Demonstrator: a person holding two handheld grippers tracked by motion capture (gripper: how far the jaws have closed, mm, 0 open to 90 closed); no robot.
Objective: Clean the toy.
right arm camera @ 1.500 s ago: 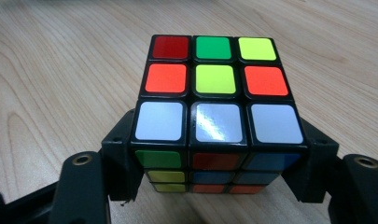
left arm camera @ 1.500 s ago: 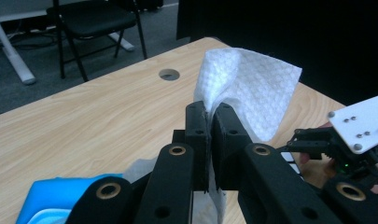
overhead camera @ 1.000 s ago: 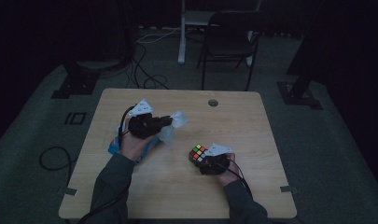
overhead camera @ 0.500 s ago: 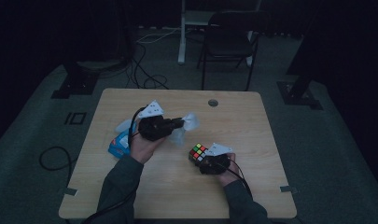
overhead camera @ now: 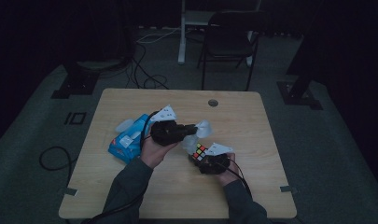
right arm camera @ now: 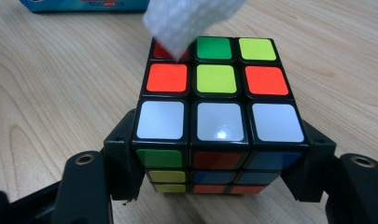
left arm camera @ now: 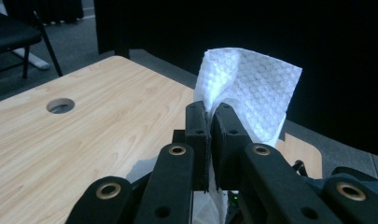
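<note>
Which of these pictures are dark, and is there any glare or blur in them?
High view: dim overall, room nearly black, wooden table muted. Left gripper view: wipe bright and sharp against a black background, nearest jaw parts soft. Right gripper view: well lit, with a small glare spot on a white tile of the cube.

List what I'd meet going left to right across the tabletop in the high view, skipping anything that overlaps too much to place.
Blue tissue pack → left gripper, shut on the white tissue → puzzle cube, clamped in the right gripper. The tissue and cube overlap left to right, so their order is loose.
</note>
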